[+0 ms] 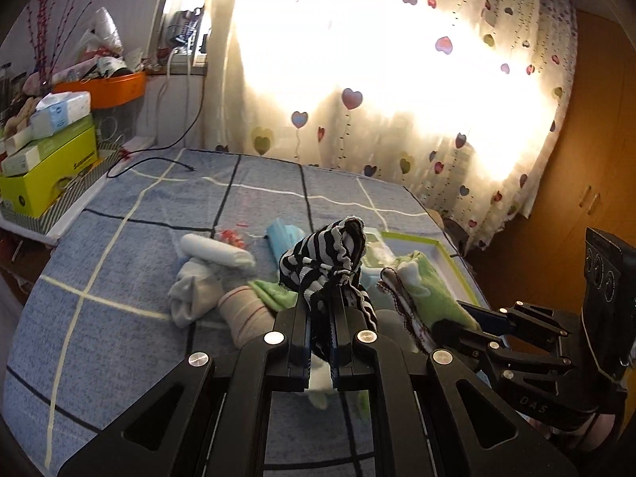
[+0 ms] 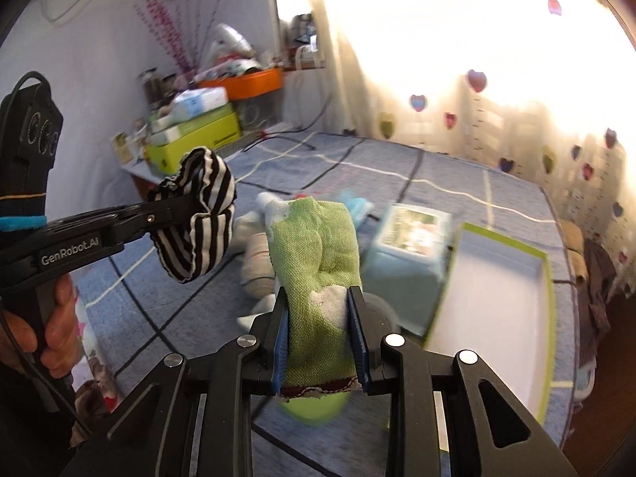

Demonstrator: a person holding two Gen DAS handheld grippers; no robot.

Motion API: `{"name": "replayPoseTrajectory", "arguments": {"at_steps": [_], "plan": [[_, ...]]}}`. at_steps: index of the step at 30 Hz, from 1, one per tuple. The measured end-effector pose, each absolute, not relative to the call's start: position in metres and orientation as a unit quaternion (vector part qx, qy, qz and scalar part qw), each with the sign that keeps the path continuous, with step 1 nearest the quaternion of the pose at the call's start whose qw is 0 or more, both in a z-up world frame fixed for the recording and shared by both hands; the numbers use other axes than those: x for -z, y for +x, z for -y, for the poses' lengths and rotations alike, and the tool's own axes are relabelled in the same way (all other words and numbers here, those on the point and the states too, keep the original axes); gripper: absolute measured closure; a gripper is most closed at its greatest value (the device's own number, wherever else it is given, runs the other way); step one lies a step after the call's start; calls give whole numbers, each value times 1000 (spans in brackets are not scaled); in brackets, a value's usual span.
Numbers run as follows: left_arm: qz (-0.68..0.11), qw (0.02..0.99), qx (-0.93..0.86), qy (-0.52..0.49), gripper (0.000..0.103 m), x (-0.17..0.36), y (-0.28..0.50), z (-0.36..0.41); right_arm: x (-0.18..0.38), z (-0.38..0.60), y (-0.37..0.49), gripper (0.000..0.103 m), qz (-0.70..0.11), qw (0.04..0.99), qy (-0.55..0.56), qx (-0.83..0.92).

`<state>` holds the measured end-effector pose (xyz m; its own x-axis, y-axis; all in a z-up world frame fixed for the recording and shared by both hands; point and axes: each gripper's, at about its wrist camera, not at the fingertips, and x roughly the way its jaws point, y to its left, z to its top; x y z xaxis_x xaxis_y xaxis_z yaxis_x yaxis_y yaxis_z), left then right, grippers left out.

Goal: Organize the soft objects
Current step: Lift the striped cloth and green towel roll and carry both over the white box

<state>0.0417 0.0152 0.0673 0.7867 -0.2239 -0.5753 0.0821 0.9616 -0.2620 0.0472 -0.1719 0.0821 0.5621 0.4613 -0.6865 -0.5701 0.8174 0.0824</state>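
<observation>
Right wrist view showed the right gripper [image 2: 320, 334] clamped on a green cloth [image 2: 318, 254] and the left gripper [image 2: 175, 206] pinching a striped sock [image 2: 198, 218], both above the bed [image 2: 457, 183], while the green-rimmed tray [image 2: 548, 278] lay empty and several socks [image 1: 198, 290] remained unsorted.

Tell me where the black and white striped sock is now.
The black and white striped sock is clamped in the left hand-held gripper, raised above the bed, left of the green sock.
</observation>
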Motion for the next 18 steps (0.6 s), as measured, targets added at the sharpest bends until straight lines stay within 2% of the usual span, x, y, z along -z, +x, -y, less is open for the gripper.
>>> {"name": "replayPoseTrajectory", "arguments": {"at_steps": [8, 18], "plan": [[-327, 931, 142, -84, 96, -73, 64, 49, -84, 241, 58, 78, -364, 904, -34, -221], [-361, 912, 182, -63, 96, -61, 97, 100, -66, 281, 79, 78, -382, 907, -11, -178]]}}
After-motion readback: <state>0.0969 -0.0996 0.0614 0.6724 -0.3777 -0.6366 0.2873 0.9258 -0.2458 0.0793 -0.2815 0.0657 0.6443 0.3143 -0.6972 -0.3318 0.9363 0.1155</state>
